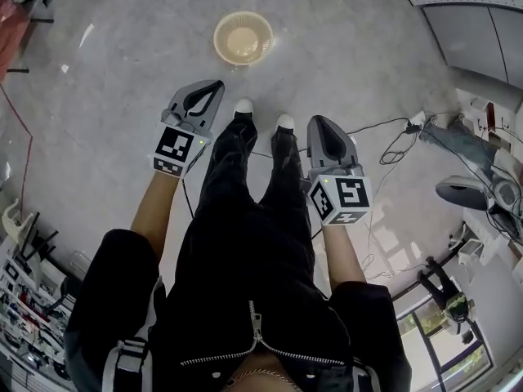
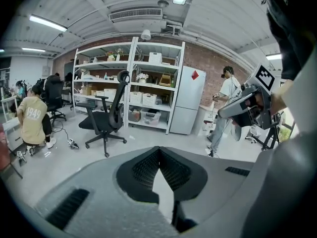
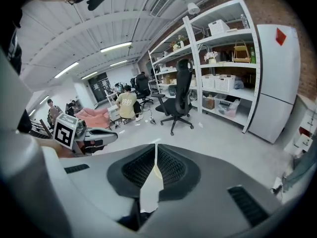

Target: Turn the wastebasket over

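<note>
In the head view the wastebasket (image 1: 243, 37), a round beige lattice basket, stands on the grey floor ahead of the person's feet, its open mouth facing up. My left gripper (image 1: 216, 84) is held low, left of the person's legs; its jaws are shut with nothing between them, and its tip is a short way below and left of the basket. My right gripper (image 1: 315, 121) is on the other side of the legs, farther from the basket, also shut and empty. Each gripper view shows its own closed jaws, the left gripper (image 2: 159, 148) and the right gripper (image 3: 156, 146).
Cables (image 1: 392, 141) trail over the floor at the right, near equipment by the wall. A black office chair (image 2: 106, 118), white shelves (image 2: 148, 83) and a fridge (image 2: 188, 100) stand across the room. Other people sit or stand farther off.
</note>
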A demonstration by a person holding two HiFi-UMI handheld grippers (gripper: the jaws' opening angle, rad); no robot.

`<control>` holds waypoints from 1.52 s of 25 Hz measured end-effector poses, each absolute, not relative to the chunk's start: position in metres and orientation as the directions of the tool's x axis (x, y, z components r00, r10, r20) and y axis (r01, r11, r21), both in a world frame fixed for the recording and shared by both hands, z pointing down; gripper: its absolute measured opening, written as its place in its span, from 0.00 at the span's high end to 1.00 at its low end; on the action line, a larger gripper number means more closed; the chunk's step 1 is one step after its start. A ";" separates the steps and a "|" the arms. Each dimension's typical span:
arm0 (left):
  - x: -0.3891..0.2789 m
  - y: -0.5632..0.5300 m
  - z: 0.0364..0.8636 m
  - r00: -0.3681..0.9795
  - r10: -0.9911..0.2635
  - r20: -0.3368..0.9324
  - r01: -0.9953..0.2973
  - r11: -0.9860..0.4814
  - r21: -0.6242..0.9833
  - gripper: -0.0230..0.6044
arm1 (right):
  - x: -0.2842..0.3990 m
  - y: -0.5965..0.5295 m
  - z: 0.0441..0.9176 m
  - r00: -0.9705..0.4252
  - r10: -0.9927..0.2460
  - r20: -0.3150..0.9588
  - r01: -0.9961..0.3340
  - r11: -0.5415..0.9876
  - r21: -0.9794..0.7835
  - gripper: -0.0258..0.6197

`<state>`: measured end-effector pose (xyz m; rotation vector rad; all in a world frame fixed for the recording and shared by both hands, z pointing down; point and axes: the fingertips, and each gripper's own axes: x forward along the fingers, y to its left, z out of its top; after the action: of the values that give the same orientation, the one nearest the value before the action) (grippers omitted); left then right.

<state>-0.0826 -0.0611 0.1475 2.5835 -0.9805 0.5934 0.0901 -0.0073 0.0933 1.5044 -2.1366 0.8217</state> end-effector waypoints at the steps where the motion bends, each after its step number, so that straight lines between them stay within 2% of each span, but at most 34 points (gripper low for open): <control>1: -0.085 -0.064 0.148 0.670 -0.565 0.482 -0.695 -0.706 0.139 0.96 | 0.088 -0.012 0.096 -0.355 -0.698 0.622 -0.935 0.263 -0.239 0.94; 9: -0.100 -0.068 0.172 0.576 -0.646 0.501 -0.776 -0.625 0.085 0.96 | 0.059 -0.045 0.123 -0.498 -0.655 0.569 -0.865 0.419 -0.275 0.94; 15: -0.096 -0.059 0.208 0.528 -0.712 0.464 -0.830 -0.549 0.101 0.96 | 0.051 -0.052 0.165 -0.574 -0.623 0.532 -0.809 0.532 -0.250 0.94; 25: -0.073 -0.066 0.330 0.515 -0.760 0.397 -0.839 -0.542 0.051 0.96 | 0.070 -0.059 0.298 -0.610 -0.618 0.496 -0.767 0.618 -0.173 0.94; 32: -0.084 -0.086 0.427 0.504 -0.787 0.357 -0.839 -0.544 -0.013 0.96 | 0.072 -0.099 0.398 -0.624 -0.648 0.436 -0.754 0.646 -0.120 0.94; 38: -0.097 -0.100 0.529 0.496 -0.781 0.381 -0.826 -0.559 -0.072 0.96 | 0.063 -0.116 0.485 -0.658 -0.640 0.397 -0.711 0.701 -0.049 0.94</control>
<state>-0.0969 -0.1002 0.5289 2.6114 -1.4090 0.5701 0.0627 -0.1164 0.4852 1.0557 -2.5596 0.2840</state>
